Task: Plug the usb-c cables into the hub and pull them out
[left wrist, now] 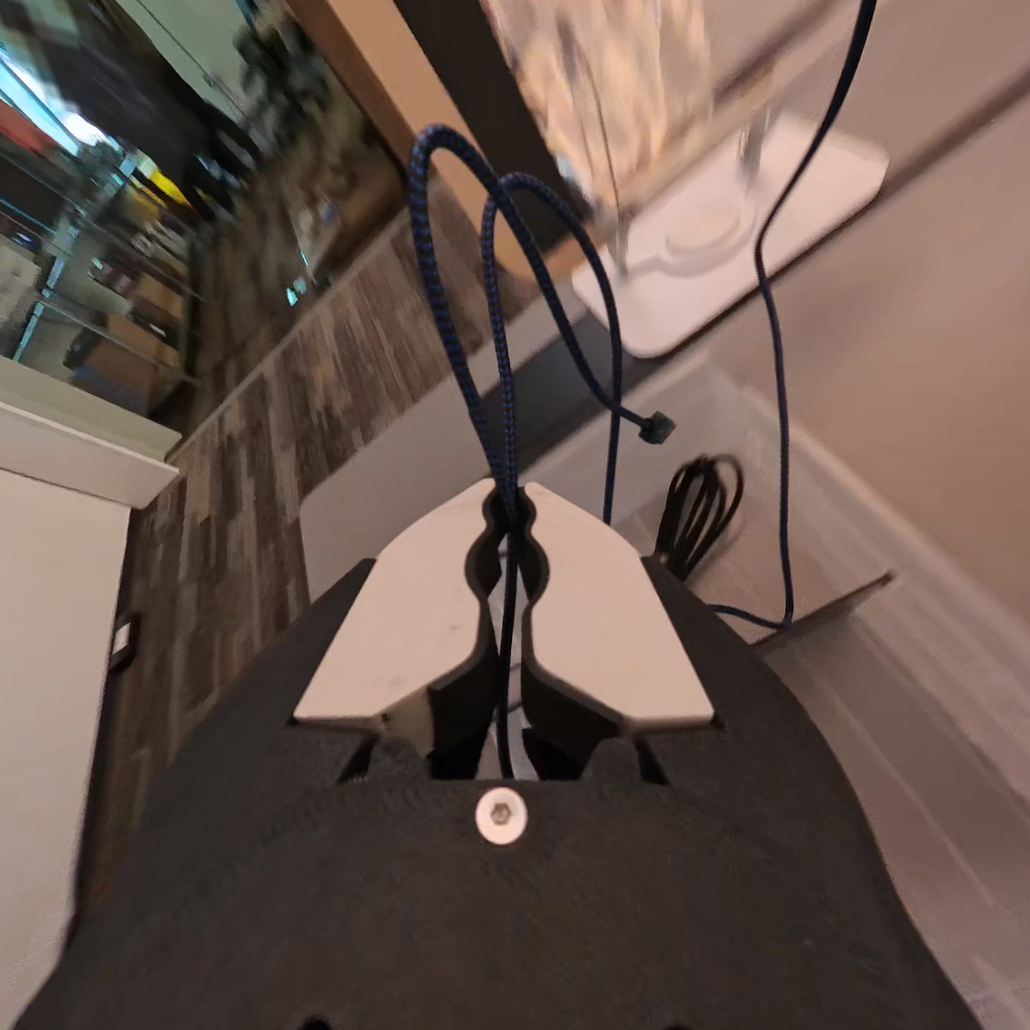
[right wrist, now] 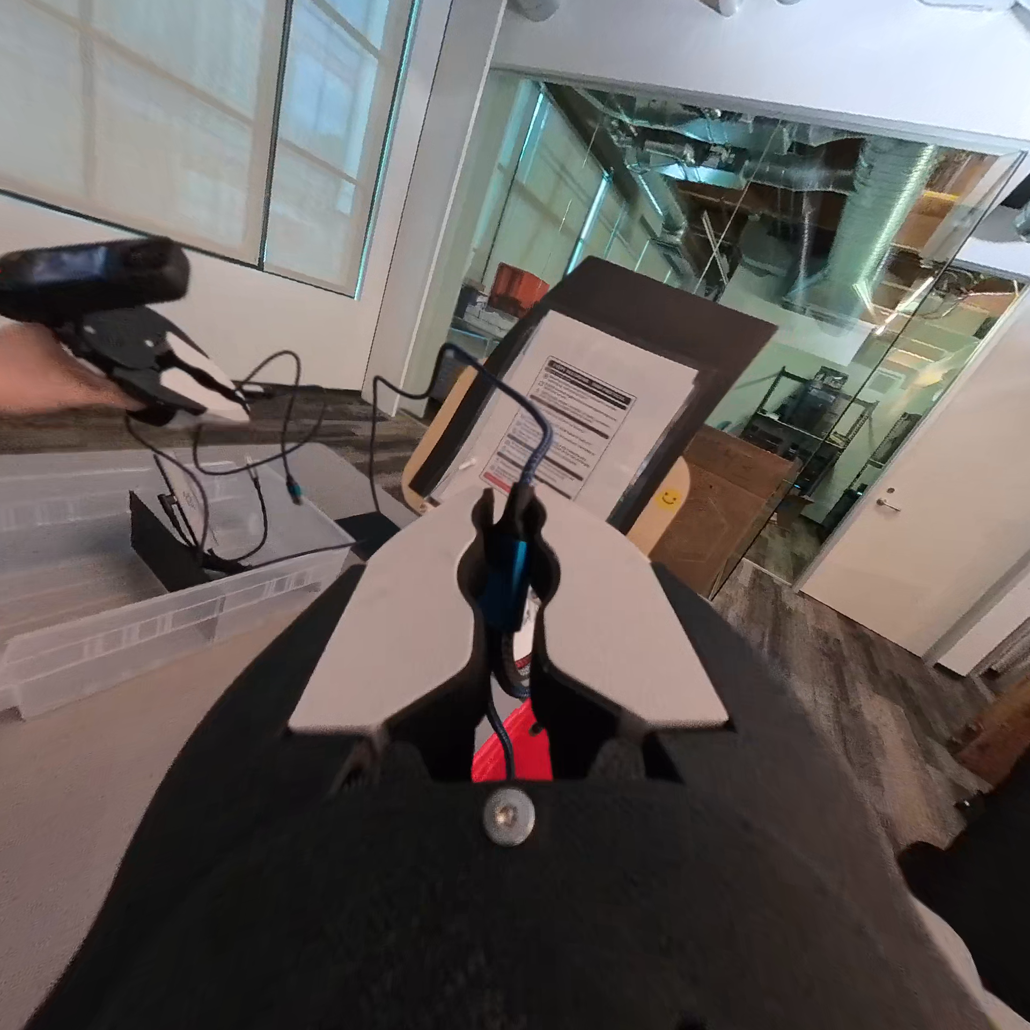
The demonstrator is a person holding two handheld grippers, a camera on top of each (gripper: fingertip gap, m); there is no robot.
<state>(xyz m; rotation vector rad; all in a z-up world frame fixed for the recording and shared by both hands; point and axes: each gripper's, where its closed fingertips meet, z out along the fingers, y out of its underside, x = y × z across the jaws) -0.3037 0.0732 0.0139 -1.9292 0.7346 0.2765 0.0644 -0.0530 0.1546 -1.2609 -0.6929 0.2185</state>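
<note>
Clear bin (right wrist: 167,602) sits on the table, low and left of the right gripper (right wrist: 510,501); the dark hub (right wrist: 161,540) appears to stand inside it, cables trailing out.

Left gripper (left wrist: 508,490), jaws pressed together, pinches a doubled loop of the braided cable (left wrist: 446,234); its free plug (left wrist: 657,429) dangles apart.

Right gripper's jaws clamp the blue plug (right wrist: 510,579), long axis along the fingers. Judgement: right must swing down-left toward the hub; the left is nearer.

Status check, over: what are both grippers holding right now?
Left gripper shut on braided cable. Right gripper shut on blue plug. No hub seen; nothing plugged.
</note>
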